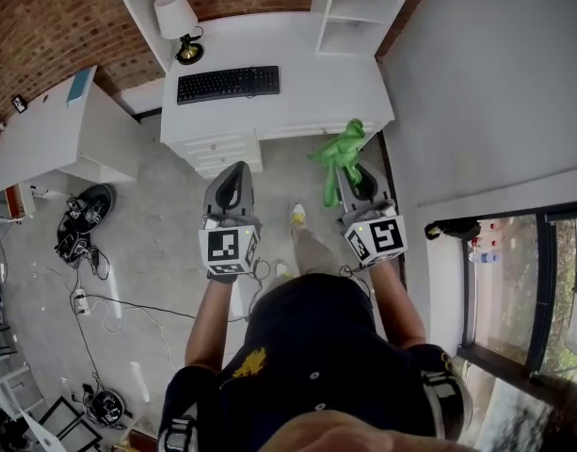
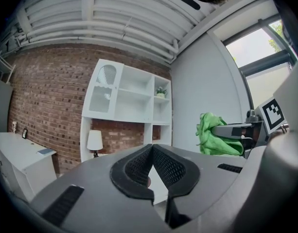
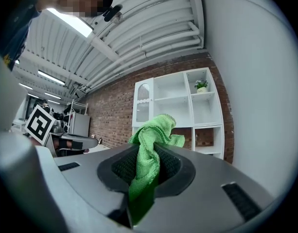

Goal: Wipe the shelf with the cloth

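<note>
Brick wall (image 3: 112, 113) backs white shelf (image 3: 180, 106); right hand-held gripper (image 3: 151, 148) clamps green cloth (image 3: 149, 130).

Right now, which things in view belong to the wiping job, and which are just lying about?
Job: green cloth, clamped in the right gripper; white shelf unit, not yet touched.

Lying about: keyboard, lamp, potted plant. The left gripper is shut and empty.
</note>
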`<state>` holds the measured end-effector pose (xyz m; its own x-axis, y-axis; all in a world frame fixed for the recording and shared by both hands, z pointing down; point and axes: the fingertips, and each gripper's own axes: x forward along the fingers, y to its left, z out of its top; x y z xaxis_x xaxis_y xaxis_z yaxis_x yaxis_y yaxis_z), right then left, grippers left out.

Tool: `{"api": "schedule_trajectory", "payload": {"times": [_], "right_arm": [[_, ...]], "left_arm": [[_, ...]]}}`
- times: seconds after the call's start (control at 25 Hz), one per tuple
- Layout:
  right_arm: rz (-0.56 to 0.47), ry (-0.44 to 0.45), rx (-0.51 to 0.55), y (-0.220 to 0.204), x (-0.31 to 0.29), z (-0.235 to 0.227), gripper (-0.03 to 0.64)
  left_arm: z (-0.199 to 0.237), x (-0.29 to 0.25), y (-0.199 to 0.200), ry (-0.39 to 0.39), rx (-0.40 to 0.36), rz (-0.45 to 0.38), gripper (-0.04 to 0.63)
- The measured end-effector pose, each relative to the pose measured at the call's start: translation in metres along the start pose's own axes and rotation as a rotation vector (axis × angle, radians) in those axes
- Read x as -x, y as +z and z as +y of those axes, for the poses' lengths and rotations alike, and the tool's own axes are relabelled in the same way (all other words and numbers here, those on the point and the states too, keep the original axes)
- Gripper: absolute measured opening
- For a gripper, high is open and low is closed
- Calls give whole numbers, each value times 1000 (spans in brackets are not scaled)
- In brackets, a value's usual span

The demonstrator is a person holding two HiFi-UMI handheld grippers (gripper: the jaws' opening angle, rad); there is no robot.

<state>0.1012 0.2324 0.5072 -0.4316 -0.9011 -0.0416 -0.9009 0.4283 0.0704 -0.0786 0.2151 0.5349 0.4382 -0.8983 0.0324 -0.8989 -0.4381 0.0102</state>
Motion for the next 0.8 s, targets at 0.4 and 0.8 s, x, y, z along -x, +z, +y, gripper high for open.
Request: {"api": "schedule_trajectory", "payload": {"times": [0.4, 0.8], "right_arm": [[-58, 35, 12, -5, -113, -62, 58], [-77, 122, -35, -4, -235, -140, 58]], "left_arm": [[49, -103, -1, 51, -44, 2, 18], [87, -232, 8, 104, -22, 39, 18]]}}
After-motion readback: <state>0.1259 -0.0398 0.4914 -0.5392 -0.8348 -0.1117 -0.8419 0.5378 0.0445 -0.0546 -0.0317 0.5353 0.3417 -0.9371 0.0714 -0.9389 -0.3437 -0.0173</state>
